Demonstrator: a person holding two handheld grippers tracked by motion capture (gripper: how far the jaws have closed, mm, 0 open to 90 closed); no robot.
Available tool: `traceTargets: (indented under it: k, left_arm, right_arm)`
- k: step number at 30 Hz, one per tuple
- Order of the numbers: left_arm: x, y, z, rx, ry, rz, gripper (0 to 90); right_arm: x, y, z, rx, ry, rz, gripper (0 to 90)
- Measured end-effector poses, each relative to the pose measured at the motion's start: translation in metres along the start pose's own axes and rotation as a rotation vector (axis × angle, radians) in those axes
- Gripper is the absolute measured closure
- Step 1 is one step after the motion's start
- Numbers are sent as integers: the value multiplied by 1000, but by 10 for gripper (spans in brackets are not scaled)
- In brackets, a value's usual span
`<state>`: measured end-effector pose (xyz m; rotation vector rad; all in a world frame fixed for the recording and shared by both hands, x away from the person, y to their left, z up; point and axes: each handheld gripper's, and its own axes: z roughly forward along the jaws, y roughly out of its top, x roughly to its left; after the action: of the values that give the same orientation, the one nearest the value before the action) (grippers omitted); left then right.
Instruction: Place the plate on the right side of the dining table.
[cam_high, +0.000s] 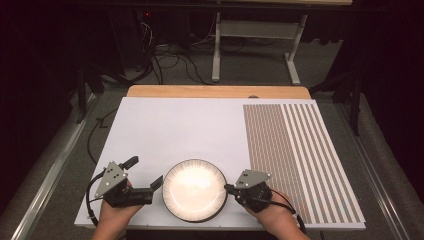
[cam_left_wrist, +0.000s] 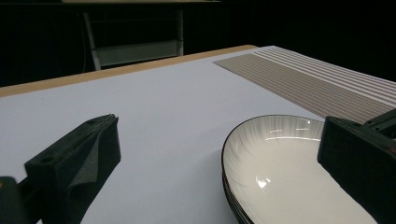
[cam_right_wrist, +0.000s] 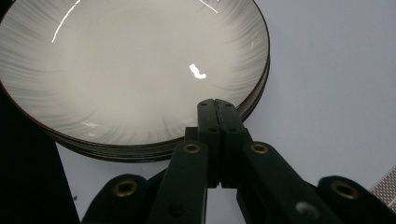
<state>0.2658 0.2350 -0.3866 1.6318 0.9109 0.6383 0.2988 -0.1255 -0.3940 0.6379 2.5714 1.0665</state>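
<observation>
Plates (cam_right_wrist: 130, 70) lay stacked between the grippers; left gripper (cam_high: 145, 177) gaped wide beside the rim, right gripper (cam_right_wrist: 217, 105) pressed empty-shut over it; a nudge could probably slide the stack.

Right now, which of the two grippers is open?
The left gripper, left of the plate, is open, its jaws spread wide. The right gripper has its jaws pressed together.

A white worktop (cam_high: 170, 125) with a striped patch (cam_high: 295, 155) on its right carries a stack of plates (cam_high: 195, 190) near its front edge.
</observation>
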Motion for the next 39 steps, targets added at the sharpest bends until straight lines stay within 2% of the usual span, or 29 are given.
traceTargets:
  k: [14, 20, 29, 39]
  left_arm:
    - [0, 0, -1, 1, -2, 2, 0]
    - [0, 0, -1, 1, -1, 2, 0]
    - [2, 0, -2, 7, -6, -6, 0]
    - [2, 0, -2, 11, -8, -8, 0]
  right_arm:
    - [-1, 2, 1, 3, -5, 3, 900]
    - [1, 4, 4, 13, -2, -9, 900]
    - [10, 10, 14, 4, 29, -19, 900]
    - [12, 10, 14, -8, 24, -16, 900]
